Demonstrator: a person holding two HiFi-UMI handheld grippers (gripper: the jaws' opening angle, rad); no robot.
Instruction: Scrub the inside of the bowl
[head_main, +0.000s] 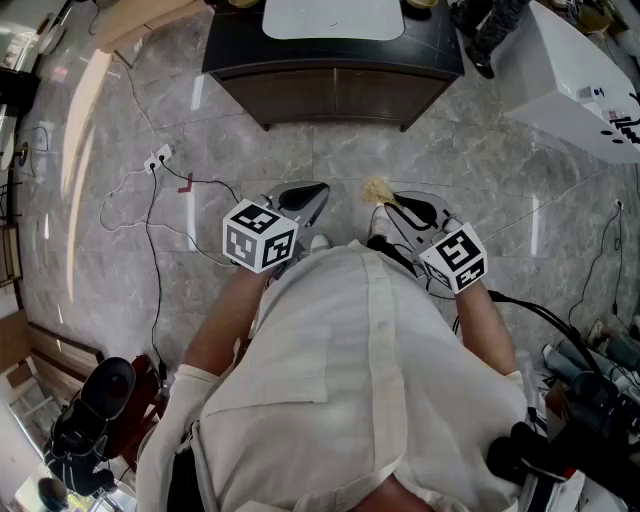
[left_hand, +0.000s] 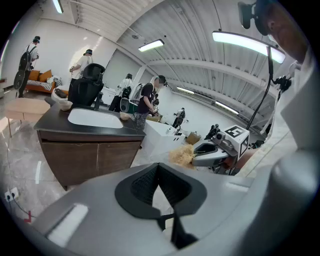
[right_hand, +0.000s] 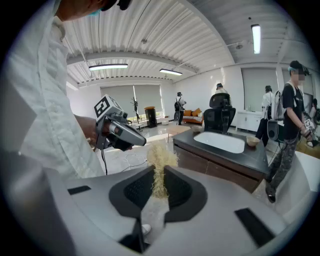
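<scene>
White shirt (head_main: 350, 370) of mine fills the lower head view. Two tongs reach past it toward the sink (head_main: 333, 17): my left gripper (left_hand: 159, 181) has its jaws pressed together on nothing, and my right gripper (right_hand: 159, 186) pinches one straw-coloured scrubber (right_hand: 160, 160). Two bowls stand on the dark counter (left_hand: 50, 125): one bowl (left_hand: 65, 105) left of the sink and a second bowl (right_hand: 253, 141) right of it, both well apart from the scrubber. Grey marble floor (head_main: 480, 170) before the sink carries one white power strip (head_main: 160, 157) and thin cables (head_main: 150, 210). Strip lights (left_hand: 245, 42) line a ribbed white ceiling (left_hand: 175, 50). Each cube (head_main: 260, 235) bears black-and-white square markers.
</scene>
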